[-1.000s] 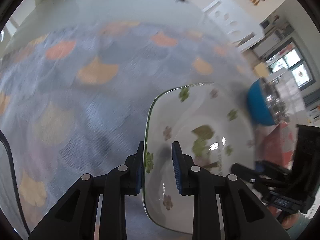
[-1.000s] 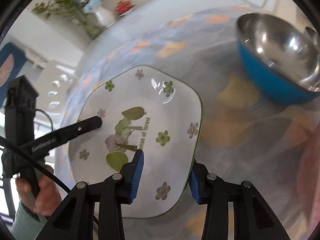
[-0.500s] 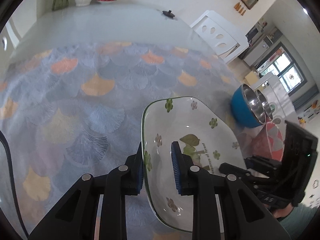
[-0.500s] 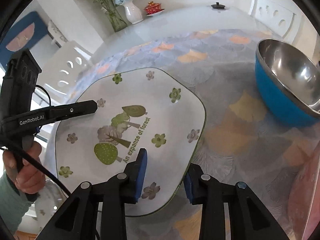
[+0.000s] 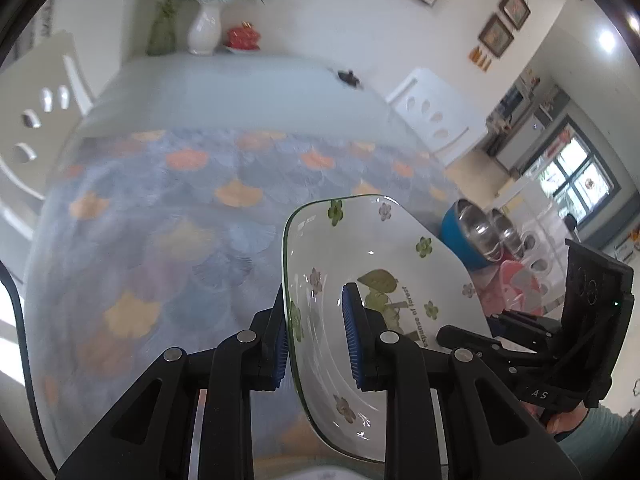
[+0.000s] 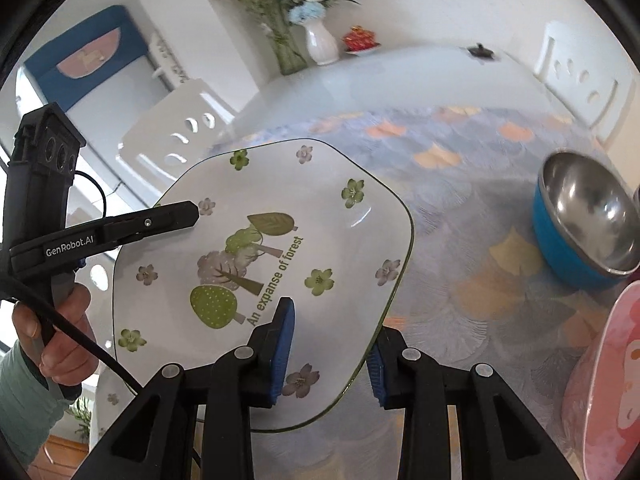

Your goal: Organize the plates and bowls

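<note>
A white square plate point(image 5: 380, 248) point(image 6: 240, 200), printed with green flowers and trees, hangs tilted above the patterned tablecloth point(image 5: 160, 240). My left gripper point(image 5: 316, 336) is shut on its left rim, one pad inside the plate and one beneath. My right gripper point(image 6: 330, 340) is shut on the opposite rim in the same way. Each gripper shows in the other's view: the left one point(image 6: 176, 216) with a hand on its handle, the right one point(image 5: 464, 334) at the plate's far side.
Blue bowls with steel insides point(image 6: 580, 224) point(image 5: 476, 236) stand on the cloth to the right, with a pink dish point(image 6: 608, 380) nearer. Another flowered plate point(image 6: 108, 392) lies below at the left. A vase point(image 5: 206, 28) and white chairs point(image 5: 432, 112) are at the far end.
The plate has risen off the cloth with both grippers on it, and both views have tipped up toward the room. The right jaws narrowed onto the rim.
</note>
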`<state>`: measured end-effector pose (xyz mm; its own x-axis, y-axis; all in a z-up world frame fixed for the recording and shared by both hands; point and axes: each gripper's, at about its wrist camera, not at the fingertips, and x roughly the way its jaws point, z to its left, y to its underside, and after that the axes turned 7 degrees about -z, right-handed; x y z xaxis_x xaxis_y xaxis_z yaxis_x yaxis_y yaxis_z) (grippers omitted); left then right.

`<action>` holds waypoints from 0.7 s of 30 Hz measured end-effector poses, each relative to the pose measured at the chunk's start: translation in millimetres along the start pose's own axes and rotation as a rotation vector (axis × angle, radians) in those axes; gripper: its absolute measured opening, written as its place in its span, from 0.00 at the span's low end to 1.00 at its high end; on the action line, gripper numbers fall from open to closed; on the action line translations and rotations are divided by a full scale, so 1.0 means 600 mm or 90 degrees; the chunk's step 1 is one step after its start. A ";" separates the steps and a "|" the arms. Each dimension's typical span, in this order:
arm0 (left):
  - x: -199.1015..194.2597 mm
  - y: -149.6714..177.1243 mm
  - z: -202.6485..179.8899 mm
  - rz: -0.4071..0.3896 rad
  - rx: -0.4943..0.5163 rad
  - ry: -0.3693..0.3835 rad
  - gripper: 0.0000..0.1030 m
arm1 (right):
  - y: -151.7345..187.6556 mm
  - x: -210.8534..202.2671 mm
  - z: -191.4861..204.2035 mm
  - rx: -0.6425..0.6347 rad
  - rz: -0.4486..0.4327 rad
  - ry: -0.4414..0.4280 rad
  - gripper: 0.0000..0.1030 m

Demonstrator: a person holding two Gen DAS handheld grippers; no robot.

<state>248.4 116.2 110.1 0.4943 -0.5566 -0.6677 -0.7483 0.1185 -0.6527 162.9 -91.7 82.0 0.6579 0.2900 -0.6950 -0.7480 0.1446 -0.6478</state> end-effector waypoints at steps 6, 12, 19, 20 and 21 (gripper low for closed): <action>-0.096 0.027 0.000 -0.045 -0.017 -0.034 0.20 | 0.011 -0.051 0.072 -0.029 -0.011 -0.031 0.31; -0.178 0.085 0.001 -0.070 -0.046 -0.057 0.20 | 0.051 -0.099 0.139 -0.045 -0.003 -0.054 0.31; -0.232 0.182 0.007 -0.069 -0.091 -0.079 0.20 | 0.122 -0.123 0.184 -0.060 0.034 -0.067 0.31; -0.235 0.196 0.009 -0.065 -0.096 -0.082 0.20 | 0.130 -0.124 0.186 -0.062 0.040 -0.069 0.31; -0.239 0.208 0.009 -0.062 -0.102 -0.084 0.20 | 0.138 -0.124 0.191 -0.066 0.048 -0.071 0.31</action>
<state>86.8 215.3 122.3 0.6134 -0.4448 -0.6526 -0.7498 -0.0682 -0.6582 41.8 6.9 115.8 0.5828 0.3999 -0.7074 -0.7779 0.0226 -0.6280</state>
